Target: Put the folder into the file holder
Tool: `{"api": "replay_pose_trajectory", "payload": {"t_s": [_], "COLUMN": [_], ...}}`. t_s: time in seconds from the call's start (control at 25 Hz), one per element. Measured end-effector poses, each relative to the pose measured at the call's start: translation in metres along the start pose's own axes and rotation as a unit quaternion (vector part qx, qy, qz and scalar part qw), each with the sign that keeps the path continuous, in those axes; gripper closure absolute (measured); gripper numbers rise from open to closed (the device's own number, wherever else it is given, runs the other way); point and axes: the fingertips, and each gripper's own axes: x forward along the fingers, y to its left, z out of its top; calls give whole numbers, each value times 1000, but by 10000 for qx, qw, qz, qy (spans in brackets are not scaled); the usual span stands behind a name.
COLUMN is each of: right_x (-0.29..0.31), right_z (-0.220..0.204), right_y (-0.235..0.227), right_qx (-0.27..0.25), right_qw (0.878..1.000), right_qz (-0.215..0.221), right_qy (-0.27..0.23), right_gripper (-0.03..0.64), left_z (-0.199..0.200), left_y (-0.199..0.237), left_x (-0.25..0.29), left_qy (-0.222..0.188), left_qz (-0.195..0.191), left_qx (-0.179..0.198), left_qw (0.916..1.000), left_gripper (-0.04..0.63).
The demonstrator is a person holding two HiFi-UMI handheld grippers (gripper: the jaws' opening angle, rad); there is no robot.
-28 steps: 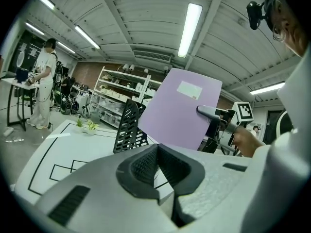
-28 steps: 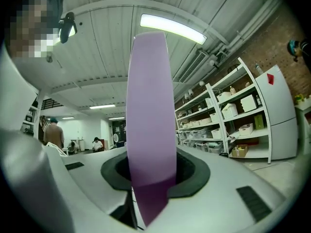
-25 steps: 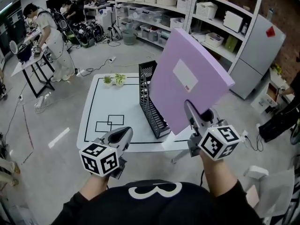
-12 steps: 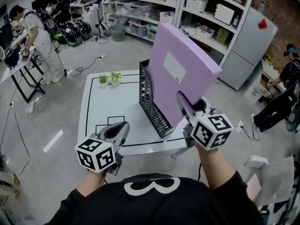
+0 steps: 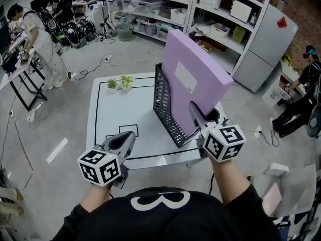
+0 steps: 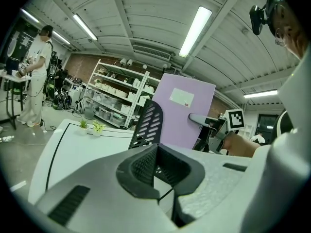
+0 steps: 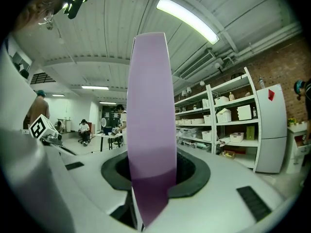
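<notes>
A large purple folder (image 5: 193,79) stands upright and slightly tilted, with my right gripper (image 5: 197,115) shut on its near lower corner. Its lower part is down against the black mesh file holder (image 5: 165,109) on the white table, and its left edge sits behind the holder's tall end. In the right gripper view the folder's spine (image 7: 150,120) rises from between the jaws. The left gripper view shows the folder (image 6: 182,115), the holder (image 6: 148,123) and the right gripper (image 6: 209,123) ahead. My left gripper (image 5: 123,142) hovers at the table's near left edge, shut and holding nothing.
The white table (image 5: 115,109) carries black lines and a small rectangle outline (image 5: 128,130). Two small potted plants (image 5: 119,83) stand at its far edge. Shelving with bins (image 5: 200,14) and a grey cabinet (image 5: 263,44) lie beyond. A person (image 5: 35,34) works at a desk far left.
My right gripper has carried the folder down and to the left, from above the holder to against it. The left gripper has hardly moved.
</notes>
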Motion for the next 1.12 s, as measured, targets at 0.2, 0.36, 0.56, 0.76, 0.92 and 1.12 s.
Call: {"api": "replay_pose_trajectory", "payload": {"t_s": [0.2,0.36,0.56,0.76,0.92,1.12], "right_x": [0,3,6,9,14,17], "right_z": [-1,-5,-20,-36,-55,-78], "right_y": [-3,-9,-13,-13,-15,-18], "right_qx": [-23,-2,64,91,115,94], "right_qw": [10000,10000,9999,9997,9995,9991], "right_qz": [-20,-80,-127,-205,-233,-230], "right_qy": [-75,-45,65,131,198,333], "right_gripper": [468,468,468,468,468,466], "left_z": [-7,-10,-11,-16,-23,-30], "left_y": [13,17,19,25,29,33], "left_x": [2,5,11,14,20,23], "left_qy": [74,109,169,271,362,478], "left_qz": [26,13,-17,-34,-55,-39], "left_qx": [-81,-106,-111,-130,-142,-185], "left_qw": [9999,9999,9998,9995,9992,9987], "left_gripper": [591,591,591,591,591,589]}}
